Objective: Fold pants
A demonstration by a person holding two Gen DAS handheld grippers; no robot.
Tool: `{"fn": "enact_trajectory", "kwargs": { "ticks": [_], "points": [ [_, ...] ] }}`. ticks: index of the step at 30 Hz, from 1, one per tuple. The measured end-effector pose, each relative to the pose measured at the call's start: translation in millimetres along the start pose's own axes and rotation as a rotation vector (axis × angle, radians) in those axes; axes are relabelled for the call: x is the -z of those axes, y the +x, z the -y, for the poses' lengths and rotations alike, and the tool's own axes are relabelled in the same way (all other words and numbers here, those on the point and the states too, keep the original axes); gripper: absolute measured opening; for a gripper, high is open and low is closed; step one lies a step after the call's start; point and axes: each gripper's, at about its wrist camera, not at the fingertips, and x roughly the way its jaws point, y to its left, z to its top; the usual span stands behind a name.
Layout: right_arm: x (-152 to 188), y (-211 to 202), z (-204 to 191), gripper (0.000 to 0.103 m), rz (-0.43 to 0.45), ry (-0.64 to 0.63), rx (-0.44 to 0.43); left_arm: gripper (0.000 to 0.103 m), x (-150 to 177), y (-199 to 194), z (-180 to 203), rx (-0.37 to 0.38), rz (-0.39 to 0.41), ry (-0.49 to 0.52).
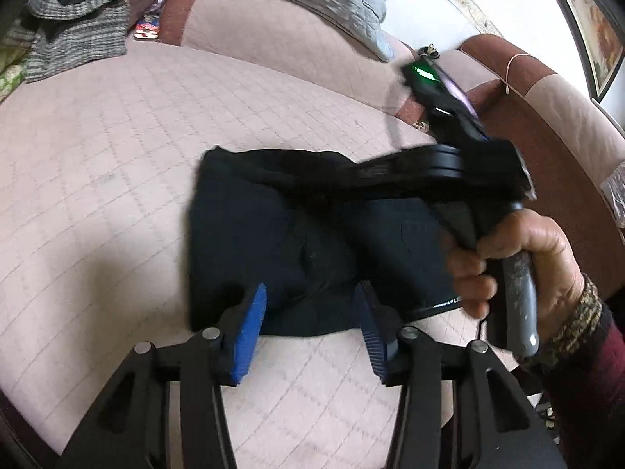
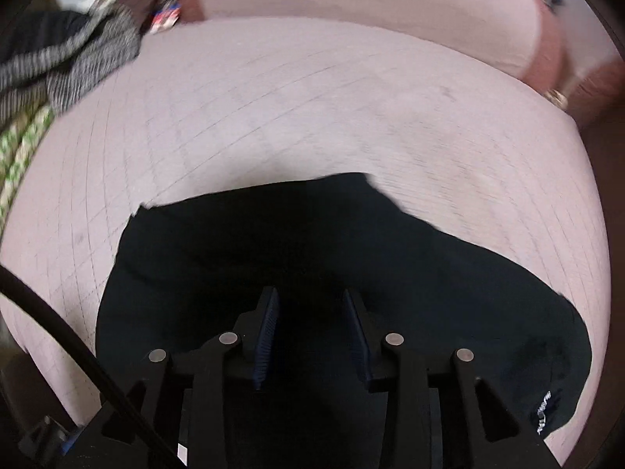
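My left claw (image 1: 310, 318) hangs with its blue pads apart over the near edge of the pants (image 1: 312, 242), gripping nothing. My right claw (image 2: 310, 332) is also parted and empty above the cloth. The black pants lie folded in a compact bundle on the pink quilted sofa (image 1: 117, 148), a grey knit (image 1: 78, 35) far left.

The black pants (image 1: 312, 234) are matt cloth. The pink sofa cover (image 1: 117, 156) is quilted fabric. The gripper pads (image 1: 250, 336) are ribbed blue.
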Motion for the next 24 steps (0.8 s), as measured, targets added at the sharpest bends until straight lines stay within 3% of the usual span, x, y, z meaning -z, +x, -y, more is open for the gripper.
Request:
{"fn": "enact_trajectory", "kwargs": {
  "ticks": [3, 5, 8, 11, 15, 16, 17, 18, 20, 22, 24],
  "points": [
    [7.6, -28.3, 16.4, 0.038, 0.099, 0.037, -0.007, 0.051, 8.9, -15.3, -17.3, -0.063, 0.021, -0.036],
    [12.1, -47.1, 16.6, 0.038, 0.147, 0.068, -0.113, 0.051, 8.7, -17.0, -30.4, -0.086, 0.021, -0.078],
    [19.5, -57.9, 3.5, 0.038, 0.164, 0.124, -0.448, 0.051, 3.6, -11.1, -47.0, -0.109, 0.011, -0.140],
    [27.7, -43.5, -10.4, 0.038, 0.120, 0.153, -0.613, 0.051, 6.2, -9.5, -54.0, -0.130, -0.009, -0.162],
    [43.4, 6.1, -17.9, 0.037, 0.021, 0.218, -0.575, 0.051, 14.2, -20.4, -53.8, -0.137, -0.006, -0.165],
    [51.1, 13.8, -13.0, 0.031, 0.013, 0.239, -0.555, 0.052, 15.1, -22.4, -53.9, -0.140, -0.004, -0.166],
    [54.8, 18.7, -8.6, 0.019, 0.020, 0.261, -0.553, 0.052, 15.9, -23.9, -55.2, -0.146, 0.000, -0.165],
    [60.7, 20.4, -0.1, 0.017, 0.035, 0.288, -0.564, 0.053, 17.5, -25.8, -55.9, -0.153, 0.004, -0.162],
    [67.2, 18.7, 15.0, 0.021, 0.083, 0.345, -0.505, 0.055, 18.6, -24.6, -56.3, -0.166, 0.006, -0.157],
    [81.6, 3.9, 34.3, 0.032, 0.159, 0.382, -0.394, 0.055, 19.7, -22.0, -55.3, -0.180, -0.001, -0.150],
    [94.1, -8.8, 55.5, 0.032, 0.190, 0.414, -0.382, 0.055, 21.1, -20.8, -50.9, -0.187, -0.007, -0.133]
  ]
}}
